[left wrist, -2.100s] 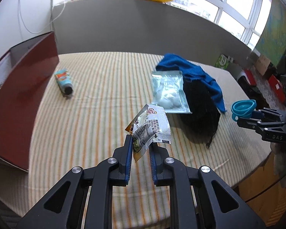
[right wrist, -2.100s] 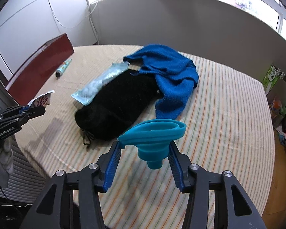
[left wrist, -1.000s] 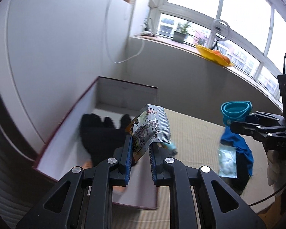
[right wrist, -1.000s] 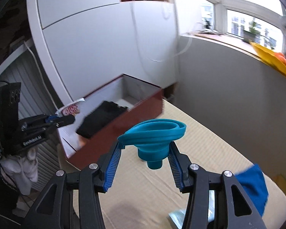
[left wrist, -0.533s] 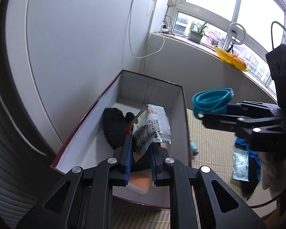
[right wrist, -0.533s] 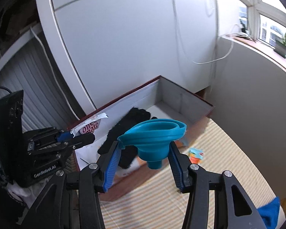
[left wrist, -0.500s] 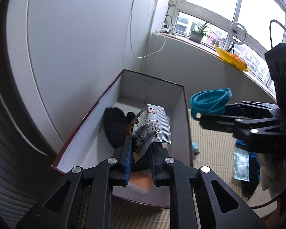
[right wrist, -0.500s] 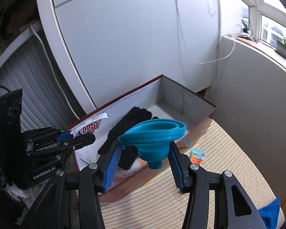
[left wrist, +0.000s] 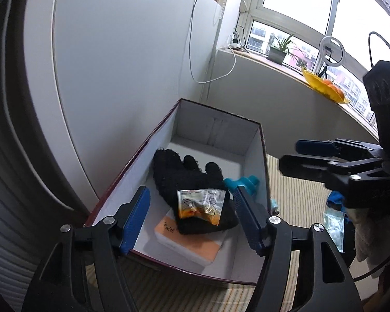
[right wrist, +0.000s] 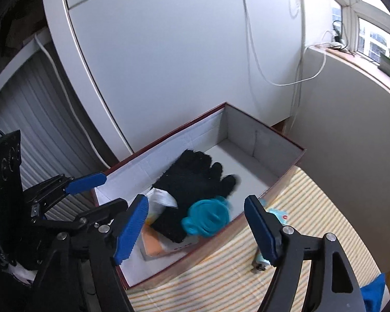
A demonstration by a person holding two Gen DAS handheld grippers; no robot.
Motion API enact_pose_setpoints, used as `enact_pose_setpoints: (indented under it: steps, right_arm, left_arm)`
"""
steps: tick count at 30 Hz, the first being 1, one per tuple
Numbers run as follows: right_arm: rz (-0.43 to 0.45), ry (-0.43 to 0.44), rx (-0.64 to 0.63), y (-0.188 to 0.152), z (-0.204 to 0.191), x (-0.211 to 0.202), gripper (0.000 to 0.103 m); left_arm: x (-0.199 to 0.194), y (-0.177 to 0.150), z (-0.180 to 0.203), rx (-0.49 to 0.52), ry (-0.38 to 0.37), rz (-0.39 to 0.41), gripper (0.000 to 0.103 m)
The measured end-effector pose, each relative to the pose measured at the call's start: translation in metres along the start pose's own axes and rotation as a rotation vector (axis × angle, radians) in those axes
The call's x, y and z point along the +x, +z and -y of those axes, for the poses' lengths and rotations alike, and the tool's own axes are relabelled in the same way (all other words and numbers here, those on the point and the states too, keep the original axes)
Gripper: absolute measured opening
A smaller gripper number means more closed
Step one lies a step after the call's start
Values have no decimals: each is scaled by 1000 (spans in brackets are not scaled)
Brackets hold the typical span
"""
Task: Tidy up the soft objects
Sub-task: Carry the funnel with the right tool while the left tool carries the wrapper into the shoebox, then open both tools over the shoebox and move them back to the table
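Observation:
A dark red box with white inside walls stands at the table's edge. A black glove lies in it. A snack packet rests on the glove, and a blue funnel lies beside it by the near wall. My left gripper hovers over the box, its jaws opening, with nothing pressed between them. My right gripper hangs above the funnel, its jaws opening too, with the pads clear of it.
An orange and white pack lies under the glove. A small tube rests on the striped tablecloth just outside the box. A blue cloth and a clear bag of cotton lie further right. A white wall is behind the box.
Both grippers went from shut to wide. The snack packet left my left gripper and now lies on the glove. The funnel left my right gripper and lies in the box.

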State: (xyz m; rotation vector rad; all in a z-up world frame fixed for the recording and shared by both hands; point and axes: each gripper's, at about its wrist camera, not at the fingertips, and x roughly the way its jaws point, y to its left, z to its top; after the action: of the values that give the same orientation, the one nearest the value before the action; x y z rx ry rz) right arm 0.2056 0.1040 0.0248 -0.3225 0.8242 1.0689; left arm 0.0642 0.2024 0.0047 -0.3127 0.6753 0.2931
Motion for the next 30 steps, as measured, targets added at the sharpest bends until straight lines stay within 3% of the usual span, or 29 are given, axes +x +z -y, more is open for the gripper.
enact_pose_setpoints:
  steps: [8,16,21,30]
  right_arm:
    - [56,-65,57,-31,35,-54,73]
    - [126,-193,221,-104,102,-136,73]
    - [135,-288,322,-149,135,-176,73]
    - [91,-319,570,-238,187,-212,73]
  left_arm:
    - [-14,3,30,31,-80,36,66]
    - [-11,-3,83,113,-189,15,66]
    - [-2,-13,114,162,-246,-22,66]
    - [24,-42,181,253,-377,-164,66]
